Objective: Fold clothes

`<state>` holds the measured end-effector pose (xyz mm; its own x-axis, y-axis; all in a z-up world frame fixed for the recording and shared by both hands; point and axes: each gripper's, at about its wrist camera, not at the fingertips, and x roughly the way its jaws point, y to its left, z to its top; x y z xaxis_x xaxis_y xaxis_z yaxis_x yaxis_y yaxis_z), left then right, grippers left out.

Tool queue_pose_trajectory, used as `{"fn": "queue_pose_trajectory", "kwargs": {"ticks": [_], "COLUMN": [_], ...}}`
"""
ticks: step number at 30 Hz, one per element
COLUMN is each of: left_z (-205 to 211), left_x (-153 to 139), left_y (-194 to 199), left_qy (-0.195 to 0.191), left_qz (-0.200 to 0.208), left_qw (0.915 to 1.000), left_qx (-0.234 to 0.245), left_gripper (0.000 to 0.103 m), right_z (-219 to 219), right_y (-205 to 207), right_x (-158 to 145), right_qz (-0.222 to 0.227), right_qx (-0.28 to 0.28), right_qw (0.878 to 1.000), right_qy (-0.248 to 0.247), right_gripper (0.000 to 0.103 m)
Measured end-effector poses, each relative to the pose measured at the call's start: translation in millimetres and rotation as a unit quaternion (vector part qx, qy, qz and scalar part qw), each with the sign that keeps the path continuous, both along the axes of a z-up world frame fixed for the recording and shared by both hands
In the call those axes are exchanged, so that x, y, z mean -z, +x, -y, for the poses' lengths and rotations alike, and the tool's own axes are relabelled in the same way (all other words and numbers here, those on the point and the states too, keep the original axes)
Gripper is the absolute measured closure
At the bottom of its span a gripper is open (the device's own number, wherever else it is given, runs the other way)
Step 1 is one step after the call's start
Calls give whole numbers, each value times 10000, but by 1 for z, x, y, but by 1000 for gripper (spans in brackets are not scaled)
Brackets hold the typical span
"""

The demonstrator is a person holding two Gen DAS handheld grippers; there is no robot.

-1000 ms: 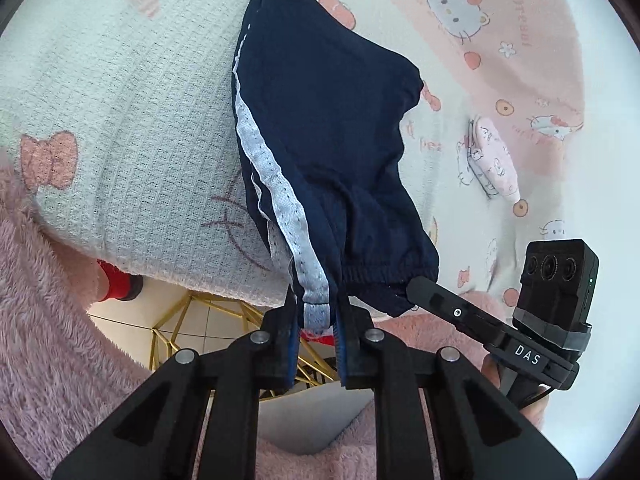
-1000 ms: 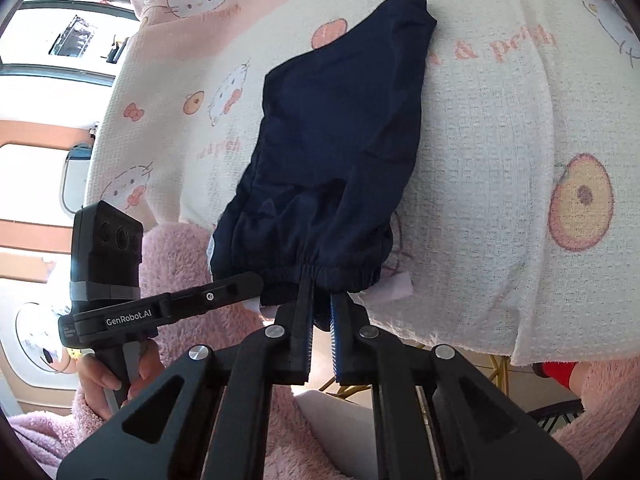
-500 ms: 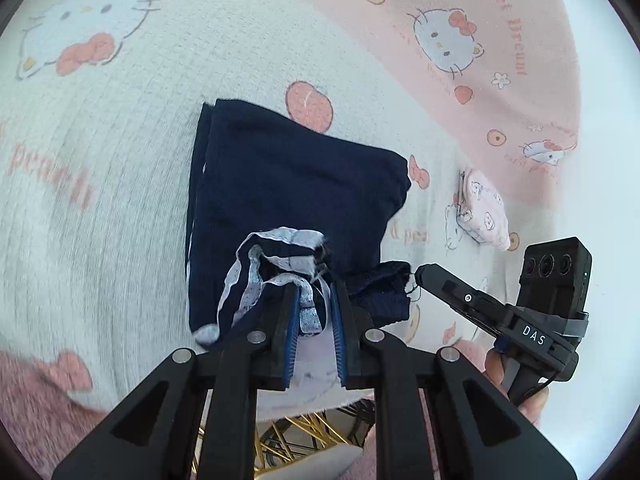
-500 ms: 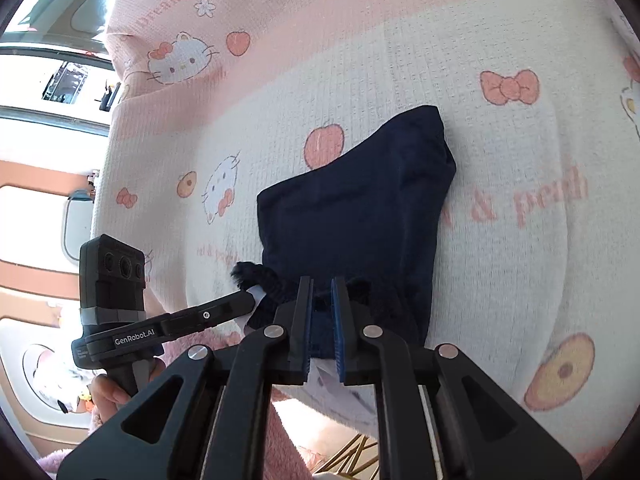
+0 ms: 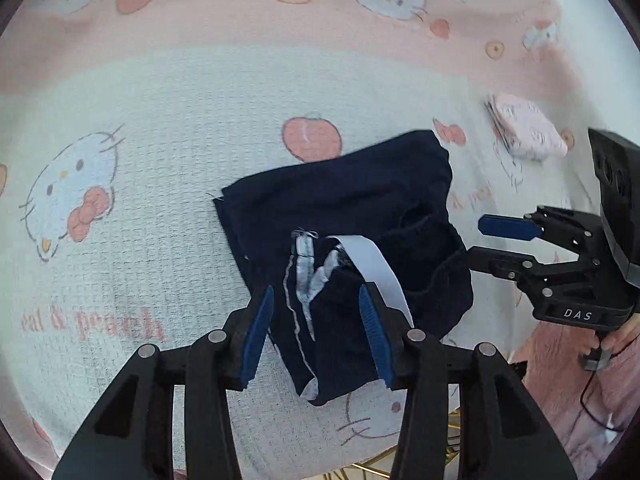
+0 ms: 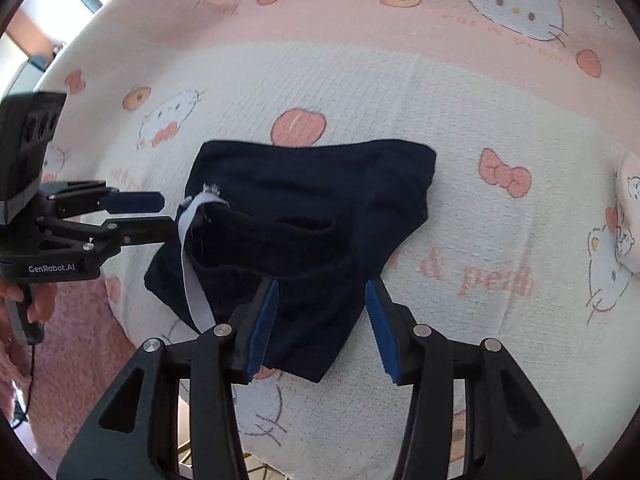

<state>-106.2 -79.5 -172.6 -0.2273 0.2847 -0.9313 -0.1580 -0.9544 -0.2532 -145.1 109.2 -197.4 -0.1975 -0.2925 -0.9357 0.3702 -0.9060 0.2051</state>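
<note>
Both grippers carried the navy shorts (image 5: 344, 240) over onto themselves, mid-frame on the blanket (image 5: 160, 128); left gripper (image 5: 316, 332) and right gripper (image 6: 320, 324) have just been opening, shorts released. Fold laid; next, I'd guess, smoothing or another fold.

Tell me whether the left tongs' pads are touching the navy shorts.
Apart. In the left wrist view the left tongs have just been opening; both blue pads stand clear of the navy shorts, which lie between them on the blanket.

left black two-finger gripper (image 5: 316, 334) with blue pads: pointing steeply down, jaws just opening, gripping nothing | right black two-finger gripper (image 6: 322, 328) with blue pads: pointing steeply down, jaws just opening, gripping nothing
</note>
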Motion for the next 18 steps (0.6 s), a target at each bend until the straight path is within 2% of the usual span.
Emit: {"fn": "queue_pose_trajectory", "kwargs": {"ticks": [2, 3, 4, 5, 7, 11, 13, 16, 18], "left_z": [-9, -14, -17, -20, -19, -7, 1, 5, 8], "left_x": [11, 16, 20, 23, 19, -8, -14, -5, 9], "left_y": [-3, -5, -7, -8, -8, -9, -15, -30, -40], "left_qy": [-108, -106, -112, -124, -49, 150, 280, 236, 346], "left_qz": [84, 144, 185, 215, 118, -317, -403, -365, -197], "left_qw": [9998, 9997, 9996, 9996, 9999, 9994, 9987, 9987, 9987], "left_qx": [130, 177, 178, 156, 91, -67, -156, -271, -325], "left_gripper": [57, 77, 95, 95, 95, 95, 95, 95, 94], "right_z": [6, 8, 10, 12, 15, 9, 7, 9, 17], "right_y": [0, -1, -2, -4, -7, -19, -30, -48, -61], "right_x": [10, 15, 19, 22, 19, 1, -6, -9, 0], "right_qz": [72, 117, 181, 251, 217, 29, -36, -107, -25], "right_qx": [-97, -118, -149, -176, -123, 58, 159, 265, 260], "right_qw": [9999, 9999, 9997, 9995, 9997, 9995, 9990, 9983, 9988], "right_qy": [51, 45, 23, -10, -1, -296, -422, -501, -415], "right_gripper": [57, 63, 86, 94, 95, 95, 95, 95, 92]}}
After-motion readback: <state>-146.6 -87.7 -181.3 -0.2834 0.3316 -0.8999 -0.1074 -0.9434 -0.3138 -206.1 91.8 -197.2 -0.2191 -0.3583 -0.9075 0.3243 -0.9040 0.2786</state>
